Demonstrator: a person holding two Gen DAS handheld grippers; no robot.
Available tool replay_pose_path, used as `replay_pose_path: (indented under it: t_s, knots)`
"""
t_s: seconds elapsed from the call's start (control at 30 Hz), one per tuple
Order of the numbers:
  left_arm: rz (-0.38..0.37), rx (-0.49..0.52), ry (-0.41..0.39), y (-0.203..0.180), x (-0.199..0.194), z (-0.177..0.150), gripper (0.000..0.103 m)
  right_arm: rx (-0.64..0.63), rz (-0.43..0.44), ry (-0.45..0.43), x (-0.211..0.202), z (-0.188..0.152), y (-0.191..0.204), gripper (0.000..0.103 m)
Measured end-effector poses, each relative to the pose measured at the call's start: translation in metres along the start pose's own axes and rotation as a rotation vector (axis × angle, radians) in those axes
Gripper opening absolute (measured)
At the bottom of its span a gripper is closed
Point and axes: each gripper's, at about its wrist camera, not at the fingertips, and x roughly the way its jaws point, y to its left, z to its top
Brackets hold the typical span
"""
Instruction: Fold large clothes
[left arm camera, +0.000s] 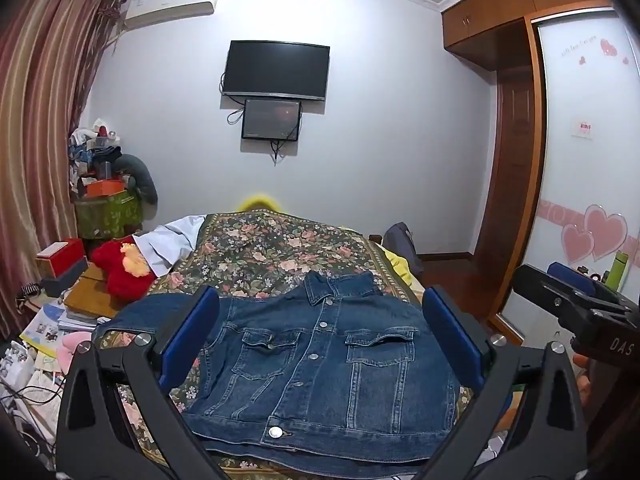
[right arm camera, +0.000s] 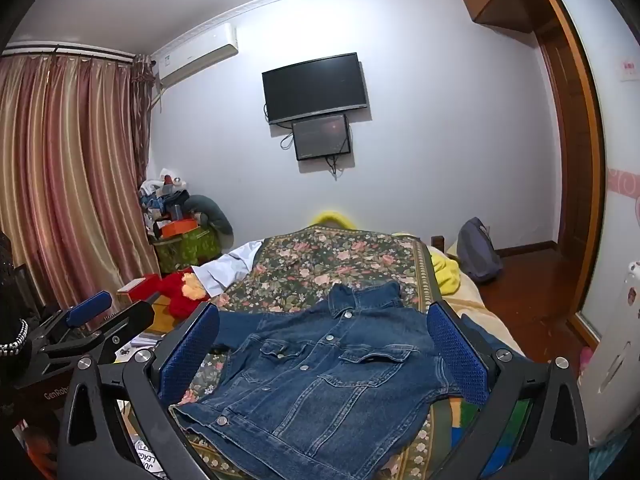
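A blue denim jacket lies flat, front up and buttoned, on the floral bedspread, collar pointing away from me; one sleeve stretches out to the left. My left gripper hovers above the jacket's lower half, jaws wide open with nothing between the blue pads. In the right wrist view the same jacket lies under my right gripper, which is also open and empty. The right gripper shows at the right edge of the left wrist view, and the left gripper at the left of the right wrist view.
A red plush toy and a white garment lie at the bed's left. Books, boxes and cables crowd the low table left of the bed. A grey backpack stands on the floor at right, near the wardrobe.
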Motion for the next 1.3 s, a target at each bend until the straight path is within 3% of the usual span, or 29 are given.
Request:
replay_pose_path:
  t_s: [1.3]
  knots:
    - [0.004,-0.004,0.007,0.0078,0.0045,-0.0038,0.103,0.001,-0.001,0.000,0.0010,0.0018,-0.0003,0.103]
